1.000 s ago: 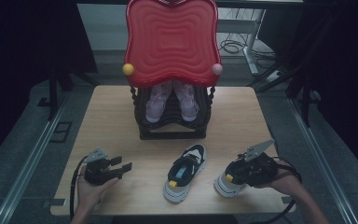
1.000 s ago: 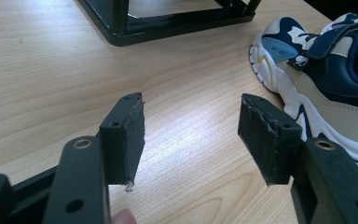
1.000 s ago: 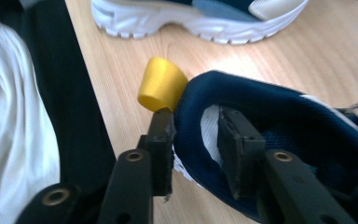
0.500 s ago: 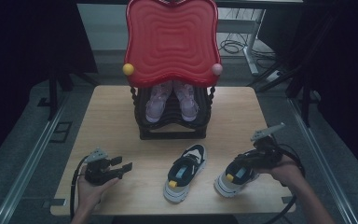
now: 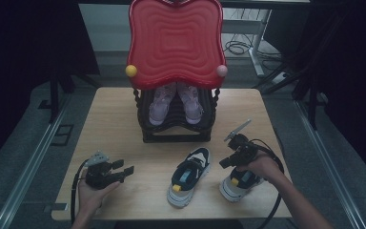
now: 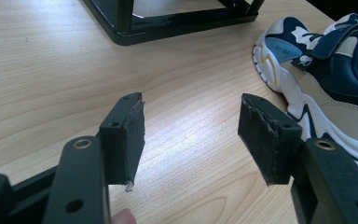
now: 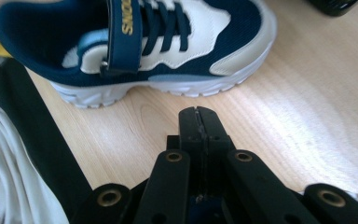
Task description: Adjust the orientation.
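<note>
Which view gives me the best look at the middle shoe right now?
The right gripper view: the middle shoe lies side-on and close, strap and laces sharp. The high view shows the whole shoe, small and dim. The left gripper view catches its toe half at the frame's edge.

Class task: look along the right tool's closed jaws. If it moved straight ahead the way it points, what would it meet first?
Probably the side of the navy and white sneaker, just beyond a short strip of bare table. The right tool is shut, holding nothing; depth is uncertain.

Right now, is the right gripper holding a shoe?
No: the right gripper has its jaws shut together on nothing, short of the shoe.
</note>
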